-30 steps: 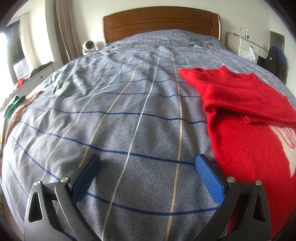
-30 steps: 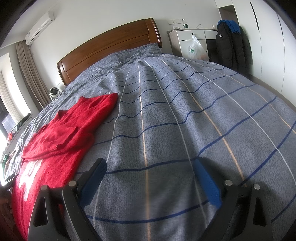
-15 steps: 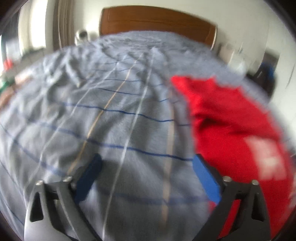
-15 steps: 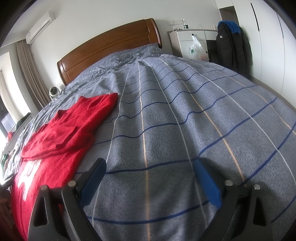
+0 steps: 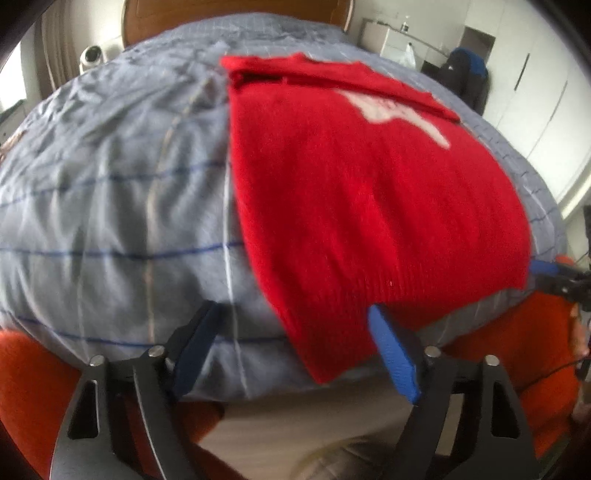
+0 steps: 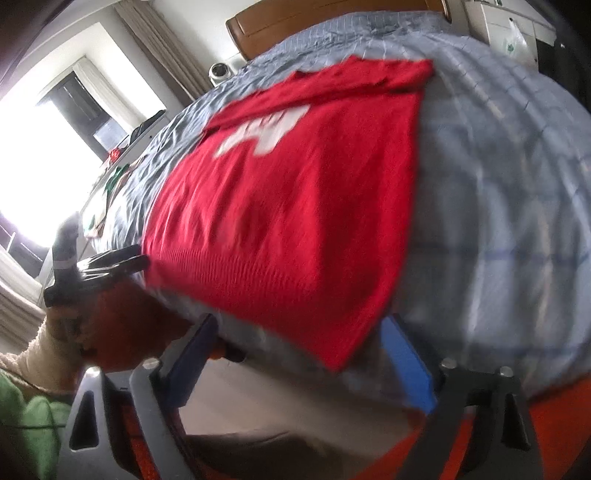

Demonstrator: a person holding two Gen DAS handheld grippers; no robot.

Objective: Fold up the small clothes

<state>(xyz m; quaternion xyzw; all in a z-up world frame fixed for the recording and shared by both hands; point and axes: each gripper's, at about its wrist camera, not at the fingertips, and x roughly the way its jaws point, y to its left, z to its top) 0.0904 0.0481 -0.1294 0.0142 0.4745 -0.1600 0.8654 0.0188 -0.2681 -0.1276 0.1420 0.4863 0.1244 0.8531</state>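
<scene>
A red knit sweater (image 5: 369, 192) with a white print lies flat on the grey checked bed, its sleeves folded across the top and its hem at the bed's near edge. It also shows in the right wrist view (image 6: 295, 206). My left gripper (image 5: 295, 347) is open and empty, its fingers straddling the hem's left corner. My right gripper (image 6: 299, 354) is open and empty, straddling the hem's right corner. The left gripper's fingers (image 6: 110, 260) show at the left of the right wrist view; the right gripper's fingers (image 5: 554, 273) show at the right of the left wrist view.
The grey bedspread (image 5: 110, 184) runs to a wooden headboard (image 6: 332, 22). A white dresser (image 6: 509, 33) and a dark jacket (image 5: 465, 77) stand to the right. A small white camera (image 5: 92, 55) sits beside the headboard. Orange sleeves (image 5: 517, 354) are near the bed's edge.
Both grippers have pulled back from over the bed to its near edge and swung toward the sweater's hem corners. Both stay open.
</scene>
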